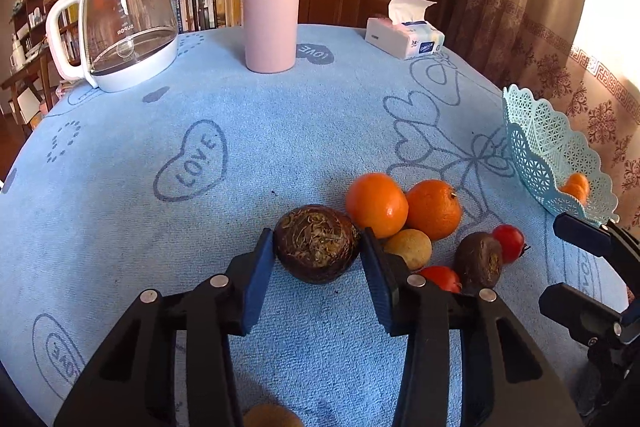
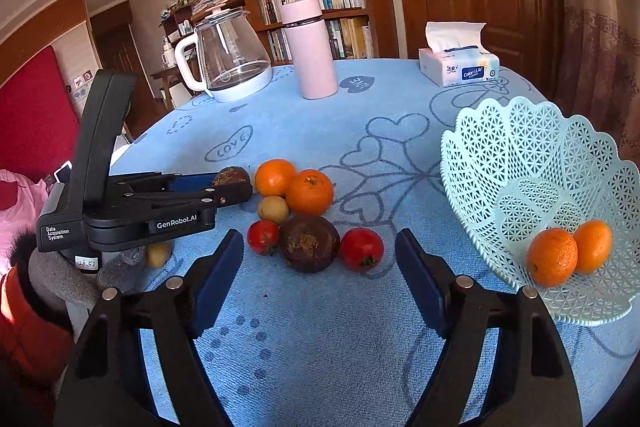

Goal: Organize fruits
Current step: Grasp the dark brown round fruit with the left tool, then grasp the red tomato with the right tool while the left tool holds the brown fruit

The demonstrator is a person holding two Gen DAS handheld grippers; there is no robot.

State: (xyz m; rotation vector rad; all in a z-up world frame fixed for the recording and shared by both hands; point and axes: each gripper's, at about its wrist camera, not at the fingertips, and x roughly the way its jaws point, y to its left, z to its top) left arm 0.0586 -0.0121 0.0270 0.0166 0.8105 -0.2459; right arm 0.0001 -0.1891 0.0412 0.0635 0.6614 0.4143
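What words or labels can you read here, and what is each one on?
"LOVE": hearts on the tablecloth.
"SUPOR": glass kettle.
"Color&Life": tissue pack.
"GenRobot.AI" and "Data Acquisition System": left gripper.
Handwritten tag under that gripper and book spines: too small to read.

glass kettle [image 2: 232, 63], pink flask [image 2: 310, 51], tissue box [image 2: 460, 67]
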